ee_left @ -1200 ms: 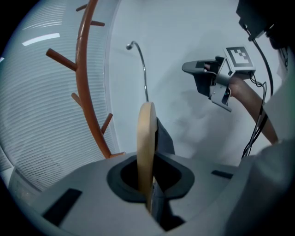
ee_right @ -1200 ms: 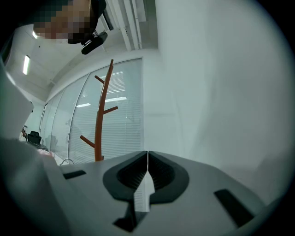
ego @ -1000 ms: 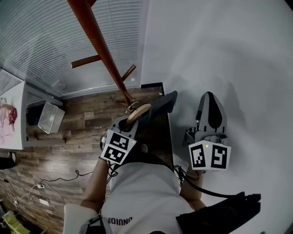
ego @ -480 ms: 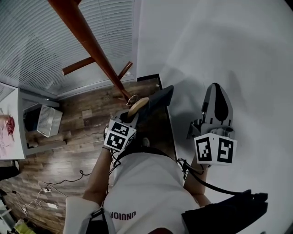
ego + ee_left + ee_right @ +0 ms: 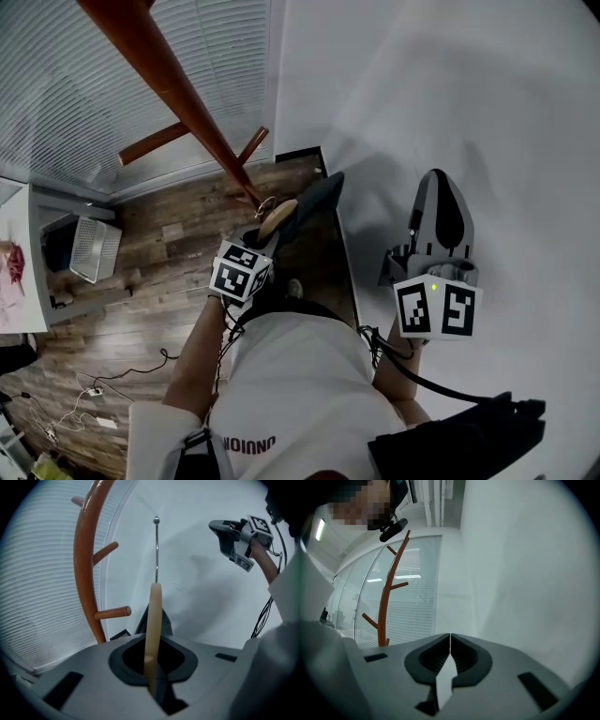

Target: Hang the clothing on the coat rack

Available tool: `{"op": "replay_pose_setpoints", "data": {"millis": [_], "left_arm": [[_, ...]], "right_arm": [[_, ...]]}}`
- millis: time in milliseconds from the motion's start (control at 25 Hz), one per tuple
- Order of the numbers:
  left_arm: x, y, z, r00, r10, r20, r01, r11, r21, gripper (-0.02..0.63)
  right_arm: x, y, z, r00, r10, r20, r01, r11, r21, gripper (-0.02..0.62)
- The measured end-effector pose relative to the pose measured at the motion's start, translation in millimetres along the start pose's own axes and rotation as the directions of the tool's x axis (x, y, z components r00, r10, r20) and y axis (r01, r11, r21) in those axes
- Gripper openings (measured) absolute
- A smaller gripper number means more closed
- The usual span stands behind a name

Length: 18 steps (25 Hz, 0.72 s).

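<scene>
My left gripper (image 5: 267, 234) is shut on a pale wooden hanger (image 5: 279, 217) that carries a dark garment (image 5: 317, 202). In the left gripper view the hanger (image 5: 153, 616) stands upright between the jaws, and its metal hook (image 5: 156, 550) points up, free of the rack. The orange-brown coat rack (image 5: 84, 564) rises just to the left, with a peg (image 5: 112, 612) close beside the hanger and another peg (image 5: 105, 551) higher up. My right gripper (image 5: 438, 183) is shut and holds nothing. It is raised off to the right in front of the white wall.
The rack's pole (image 5: 178, 94) stands in front of a glass wall with blinds (image 5: 84, 112). A white wall (image 5: 450, 94) fills the right side. On the wood floor lie a white basket (image 5: 94, 248) and cables (image 5: 84, 412). A dark object (image 5: 469, 441) sits at the lower right.
My left gripper with the hanger and garment has moved a little forward, closer to the rack's pole. The right gripper has hardly shifted.
</scene>
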<state>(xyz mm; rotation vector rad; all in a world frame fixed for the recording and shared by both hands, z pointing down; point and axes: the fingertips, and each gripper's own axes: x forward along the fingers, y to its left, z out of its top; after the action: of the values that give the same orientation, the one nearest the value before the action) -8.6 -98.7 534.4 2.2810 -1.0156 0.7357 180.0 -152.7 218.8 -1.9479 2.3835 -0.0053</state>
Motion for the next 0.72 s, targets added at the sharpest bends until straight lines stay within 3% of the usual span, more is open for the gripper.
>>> {"op": "replay_pose_setpoints", "data": {"millis": [720], "left_arm": [[33,3,-24,0.988,-0.124,-0.096,0.119,0.991,-0.058,0.037]], "right_arm": [[0,-5,-1,0.999,-0.038,-0.028,0.037,0.999,-0.03,0.021]]}}
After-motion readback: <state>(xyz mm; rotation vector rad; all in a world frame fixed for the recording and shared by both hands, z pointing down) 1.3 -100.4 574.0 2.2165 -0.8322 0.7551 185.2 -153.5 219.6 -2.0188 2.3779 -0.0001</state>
